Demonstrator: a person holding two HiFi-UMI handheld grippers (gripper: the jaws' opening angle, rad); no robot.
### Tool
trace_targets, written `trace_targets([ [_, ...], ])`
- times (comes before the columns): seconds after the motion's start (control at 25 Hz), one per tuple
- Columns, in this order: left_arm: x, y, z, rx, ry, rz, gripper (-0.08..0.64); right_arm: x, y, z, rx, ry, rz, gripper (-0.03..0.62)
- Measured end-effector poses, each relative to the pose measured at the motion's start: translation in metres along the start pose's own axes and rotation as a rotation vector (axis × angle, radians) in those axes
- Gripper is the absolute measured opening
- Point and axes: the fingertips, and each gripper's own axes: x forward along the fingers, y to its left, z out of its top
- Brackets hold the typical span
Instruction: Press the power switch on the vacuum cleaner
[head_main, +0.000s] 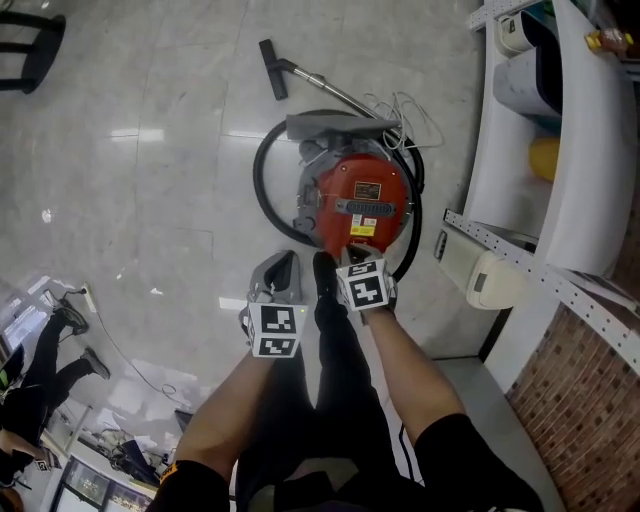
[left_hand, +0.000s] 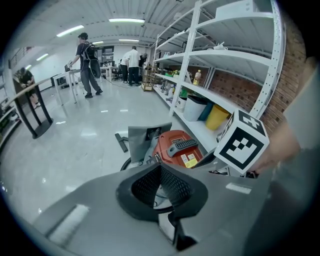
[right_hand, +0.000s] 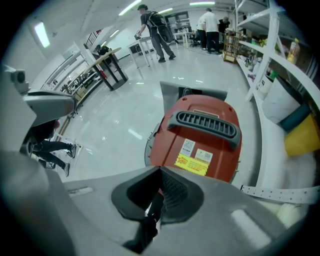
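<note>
Hovering right claw just over near edge of red vacuum cleaner, jaws pressed together w/ nothing between. Holding left claw further back & to the left, also closed & empty. Sits on floor beside shelf, hose looped round it, dark handle across the top. Can't pick out power switch in any view; prob. near handle or on lid. Looks heavy, w/ rigid plastic shell, smooth & a bit slippery; unlikely to slide under a light push. No need to grip: better to press w/ closed claw tip, straight down, firm but short. Beware skidding off curved lid.
</note>
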Motion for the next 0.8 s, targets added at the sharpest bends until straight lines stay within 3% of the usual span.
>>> trace_targets([
  [0.36,-0.024,-0.007,0.028,-0.068,-0.043,0.003,0.015,-0.042,0.009,0.011,-0.011,-0.057,-0.006,-0.008],
  [0.8,-0.086,-0.001,0.034,-0.097,-0.062,0.083,0.015,-0.127,0.033,0.022,-0.143,-0.186,0.051,-0.008],
])
